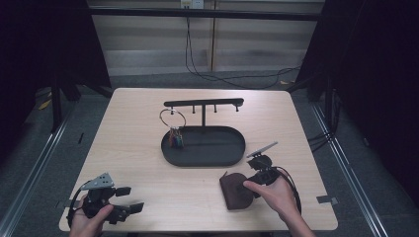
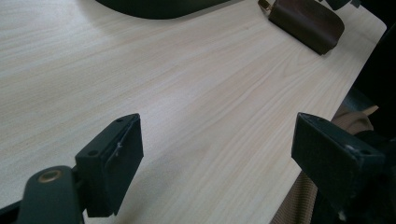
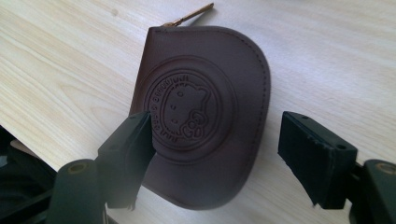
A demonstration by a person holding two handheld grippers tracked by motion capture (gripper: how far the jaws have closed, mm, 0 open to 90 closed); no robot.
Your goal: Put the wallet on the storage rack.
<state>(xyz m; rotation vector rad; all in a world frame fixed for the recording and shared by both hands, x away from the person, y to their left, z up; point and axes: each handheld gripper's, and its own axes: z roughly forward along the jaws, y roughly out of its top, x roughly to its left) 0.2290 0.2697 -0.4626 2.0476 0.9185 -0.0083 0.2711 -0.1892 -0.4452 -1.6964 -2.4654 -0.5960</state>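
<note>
The dark brown leather coin pouch with an embossed round emblem point(image 3: 201, 116) lies flat on the pale wood counter point(image 1: 148, 163), at the lower right of the high view, just below the black oval metal tray with its hanger bar point(image 1: 203, 146). The right gripper point(image 3: 217, 154) hangs over it with its fingers point(image 3: 128, 154) spread apart, one over the pouch's straight edge and the other past the curved edge, grasping nothing. To grip well, lower until both fingers straddle the pouch's body, then close across its width, clear of the brass zip pull point(image 3: 189, 15). The left gripper point(image 1: 126, 198) rests released at the lower left, over bare counter.
</note>
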